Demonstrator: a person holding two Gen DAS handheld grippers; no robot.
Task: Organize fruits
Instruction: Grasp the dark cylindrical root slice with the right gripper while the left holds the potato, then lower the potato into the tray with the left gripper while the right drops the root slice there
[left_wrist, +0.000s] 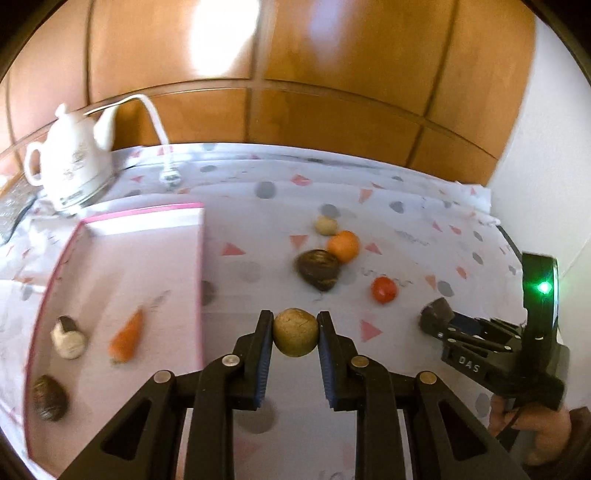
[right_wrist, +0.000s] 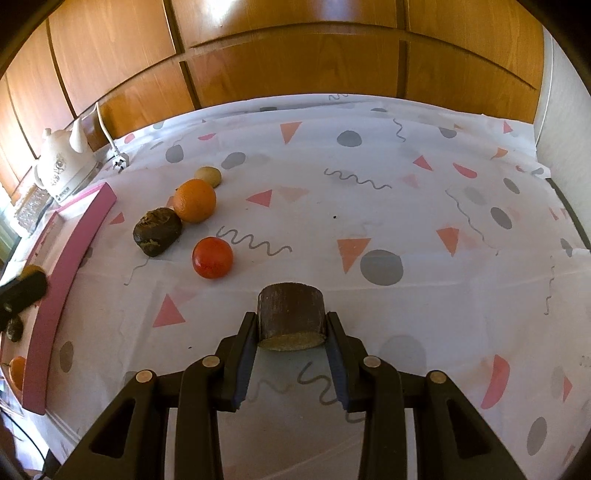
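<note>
Left gripper (left_wrist: 295, 334) clamping round tan fruit (left_wrist: 295, 332); carrying it left over pink tray (left_wrist: 201, 258) rim. Right gripper (right_wrist: 291, 328) pinching brown stub (right_wrist: 291, 314).

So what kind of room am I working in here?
Probably a home kitchen or dining room: a white ceramic electric kettle with its cord, a tablecloth patterned with triangles and dots, and glossy wooden cabinet panels behind the table.

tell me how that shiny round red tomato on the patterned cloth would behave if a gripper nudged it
The shiny round red tomato would probably roll: it looks near-spherical and sits free on the flat patterned tablecloth. Its glossy skin suggests gripper pads might slip. If real, it may bruise under a hard squeeze.
</note>
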